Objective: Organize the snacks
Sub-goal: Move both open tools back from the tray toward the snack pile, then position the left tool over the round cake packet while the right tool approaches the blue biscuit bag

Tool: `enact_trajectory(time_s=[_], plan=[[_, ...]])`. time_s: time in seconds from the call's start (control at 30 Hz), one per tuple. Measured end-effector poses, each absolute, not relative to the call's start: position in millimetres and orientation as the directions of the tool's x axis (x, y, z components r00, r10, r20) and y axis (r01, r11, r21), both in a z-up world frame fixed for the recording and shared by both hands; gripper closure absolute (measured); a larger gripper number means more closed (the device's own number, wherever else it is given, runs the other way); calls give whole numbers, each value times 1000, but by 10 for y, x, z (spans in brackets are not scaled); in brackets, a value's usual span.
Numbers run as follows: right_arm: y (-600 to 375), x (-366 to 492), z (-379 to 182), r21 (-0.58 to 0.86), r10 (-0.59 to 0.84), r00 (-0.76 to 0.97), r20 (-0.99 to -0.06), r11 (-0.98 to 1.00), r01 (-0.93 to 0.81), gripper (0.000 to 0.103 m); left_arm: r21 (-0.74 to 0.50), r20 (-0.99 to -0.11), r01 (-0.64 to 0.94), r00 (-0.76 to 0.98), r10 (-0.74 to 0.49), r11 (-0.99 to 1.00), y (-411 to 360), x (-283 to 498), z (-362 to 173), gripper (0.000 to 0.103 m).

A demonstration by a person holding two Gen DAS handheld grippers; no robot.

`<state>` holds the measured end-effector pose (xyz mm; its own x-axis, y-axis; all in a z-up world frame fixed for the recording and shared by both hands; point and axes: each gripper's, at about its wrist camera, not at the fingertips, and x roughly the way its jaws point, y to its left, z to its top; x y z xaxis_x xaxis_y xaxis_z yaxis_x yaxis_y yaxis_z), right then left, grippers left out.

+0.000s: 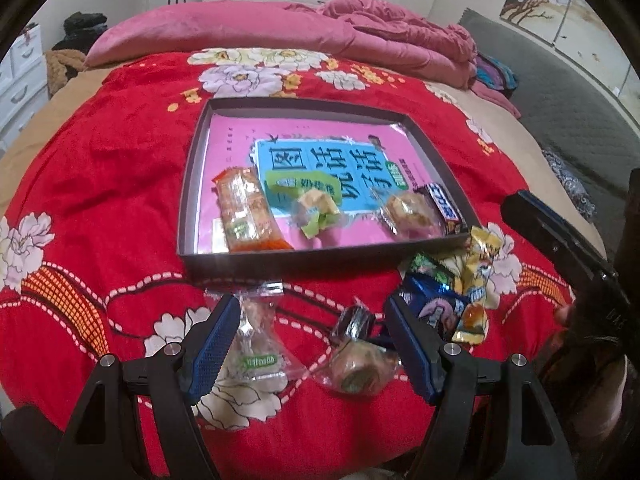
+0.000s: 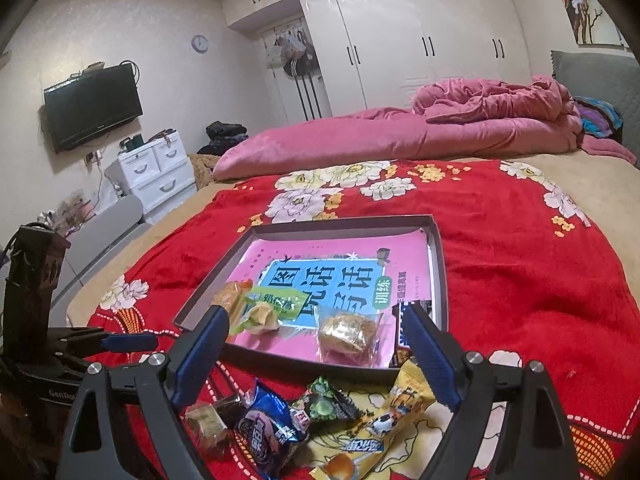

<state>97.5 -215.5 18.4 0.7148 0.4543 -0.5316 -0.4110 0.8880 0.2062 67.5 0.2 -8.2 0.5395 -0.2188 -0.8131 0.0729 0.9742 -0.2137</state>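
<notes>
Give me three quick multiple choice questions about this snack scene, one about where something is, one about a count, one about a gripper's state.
1. Where is the orange cracker pack?
A. inside the tray
B. on the blanket
C. in a gripper

2. How many snacks lie in the tray?
A. one
B. four
C. eight

3. The right gripper is
A. shut on a snack
B. open, holding nothing
C. out of view

Answers: 1 A, it lies along the tray's left side. 2 B, cracker pack, two clear-wrapped pastries and a chocolate bar. 3 B, its jaws stand wide apart, nothing between its pads.
</notes>
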Motion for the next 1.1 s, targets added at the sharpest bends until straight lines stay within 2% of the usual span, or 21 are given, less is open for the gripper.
enact_trajectory(time_s=[1.1], plan=[[-2178, 768, 157, 204, 412, 720, -559, 909, -363, 14, -229, -842, 136, 468, -266, 964, -185, 361, -240, 27]])
